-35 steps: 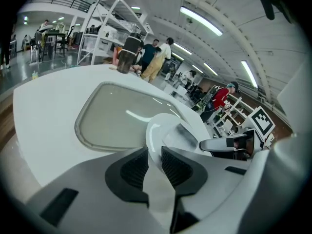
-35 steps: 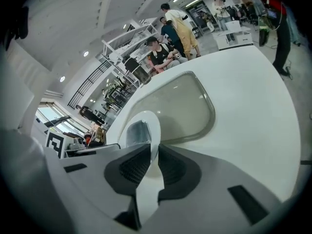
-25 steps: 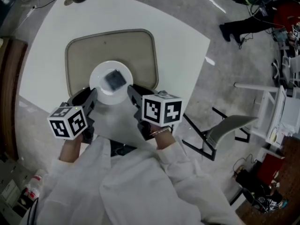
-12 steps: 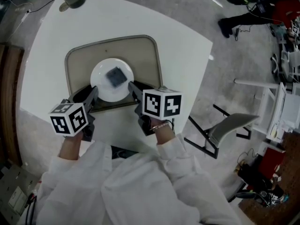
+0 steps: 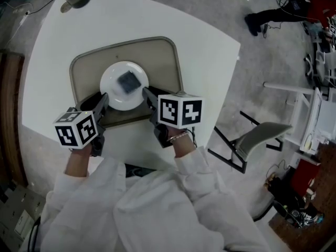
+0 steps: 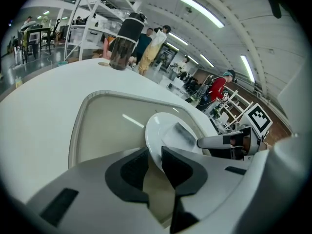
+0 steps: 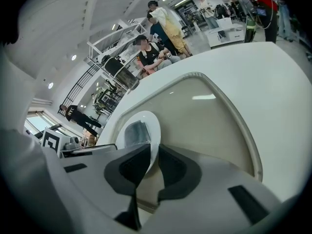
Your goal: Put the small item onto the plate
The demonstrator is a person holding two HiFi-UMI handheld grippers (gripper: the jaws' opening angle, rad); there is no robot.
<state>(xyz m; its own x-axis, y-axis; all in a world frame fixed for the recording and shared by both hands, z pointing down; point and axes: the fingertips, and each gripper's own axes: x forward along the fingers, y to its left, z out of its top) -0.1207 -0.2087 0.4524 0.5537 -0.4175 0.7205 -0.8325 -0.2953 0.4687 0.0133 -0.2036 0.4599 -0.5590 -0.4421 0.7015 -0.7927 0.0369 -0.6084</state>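
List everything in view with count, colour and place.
white table: one, white, under everything
beige rounded tray: one, beige, on the table
white round plate: one, white, over the tray
dark grey square item: one, dark grey, on the plate
dark tumbler with black lid: one, dark, table's far edge
grey chair: one, grey, floor right of table
people: several, mixed colours, background
left hand-held gripper: one, grey, shut on plate's left rim
right hand-held gripper: one, grey, shut on plate's right rim
white sleeves: two, white, nearest camera

The left gripper (image 5: pixel 103 102) and right gripper (image 5: pixel 147 94) are grey, with black pads (image 6: pixel 134 166) and black-and-white marker cubes (image 5: pixel 76 129). The sleeves (image 5: pixel 157 209) are white, with a bracelet (image 5: pixel 180 136) on one wrist.
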